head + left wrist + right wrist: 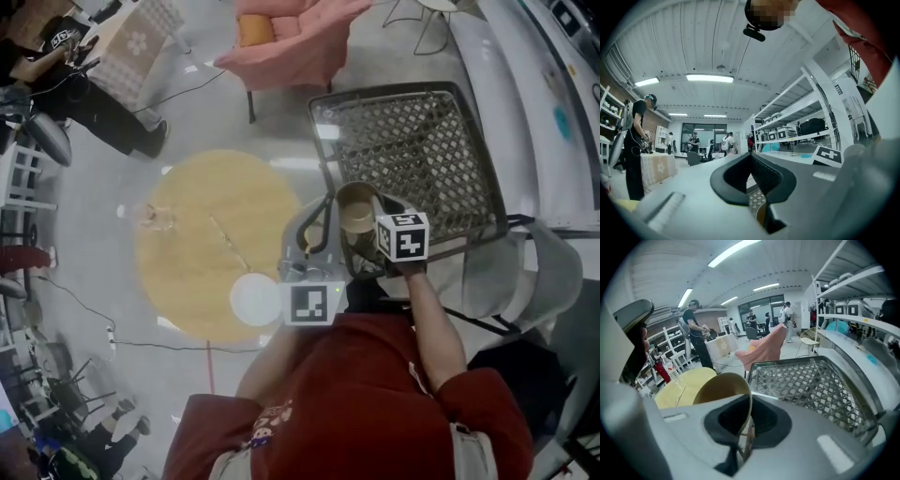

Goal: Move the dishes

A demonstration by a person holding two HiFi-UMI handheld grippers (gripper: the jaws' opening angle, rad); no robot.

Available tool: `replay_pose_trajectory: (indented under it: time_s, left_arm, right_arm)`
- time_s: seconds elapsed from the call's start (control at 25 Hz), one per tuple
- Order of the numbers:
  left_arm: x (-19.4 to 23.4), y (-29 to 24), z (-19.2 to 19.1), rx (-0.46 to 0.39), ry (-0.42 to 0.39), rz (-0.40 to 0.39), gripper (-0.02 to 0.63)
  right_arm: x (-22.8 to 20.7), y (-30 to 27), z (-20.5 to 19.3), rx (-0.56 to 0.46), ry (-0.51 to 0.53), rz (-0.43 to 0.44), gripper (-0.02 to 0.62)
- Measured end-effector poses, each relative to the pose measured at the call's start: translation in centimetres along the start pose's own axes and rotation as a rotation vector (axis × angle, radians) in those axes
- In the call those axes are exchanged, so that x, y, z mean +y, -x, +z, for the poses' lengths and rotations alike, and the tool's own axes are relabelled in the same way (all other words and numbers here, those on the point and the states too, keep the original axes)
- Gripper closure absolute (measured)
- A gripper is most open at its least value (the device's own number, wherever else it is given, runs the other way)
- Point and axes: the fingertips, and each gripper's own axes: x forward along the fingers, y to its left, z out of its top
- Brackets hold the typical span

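At the wire basket's point(412, 159) near-left edge, one tan bowl point(356, 208) hangs, rim pinched by the right gripper point(746, 439). Left of the basket lies one white plate point(255, 298). The left gripper point(758, 206) is closed and empty, its tips hidden in the head view.

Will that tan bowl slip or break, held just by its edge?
Probably stiff: the bowl holds its shape though the right gripper pinches only its thin rim. It may swing or slip, hanging tilted from one edge. It looks light, being thin-walled.
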Motion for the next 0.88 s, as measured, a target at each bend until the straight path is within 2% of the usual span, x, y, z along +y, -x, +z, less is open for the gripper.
replay_pose_trajectory:
  time_s: [0.12, 0.28, 0.4, 0.56, 0.76, 0.88]
  left_arm:
    - [-1.7, -1.9, 0.2, -0.009, 0.017, -0.022, 0.600]
    - [-3.6, -3.8, 0.2, 0.001, -0.033, -0.090, 0.600]
    - [-4.6, -4.7, 0.2, -0.017, 0.028, -0.087, 0.600]
    - [-6.3, -5.8, -0.3, 0.021, -0.002, -0.121, 0.600]
    - [-7.4, -7.1, -0.3, 0.020, -0.015, -0.143, 0.600]
    - [-8.0, -7.6, -0.6, 0.036, -0.001, -0.149, 0.600]
  right_arm:
    - [-2.7, 0.5, 0.1, -0.002, -0.020, -0.024, 0.580]
    - [-5.4, 1.1, -0.2, -0.006, -0.063, -0.062, 0.580]
    - [-7.0, 1.1, -0.8, -0.003, -0.090, -0.077, 0.580]
    - [-9.1, 1.2, -1.5, 0.006, -0.117, -0.090, 0.580]
    - [-10.9, 0.6, -2.2, 0.019, -0.143, -0.103, 0.580]
    - [-11.9, 0.1, -2.7, 0.032, -0.160, -0.111, 0.580]
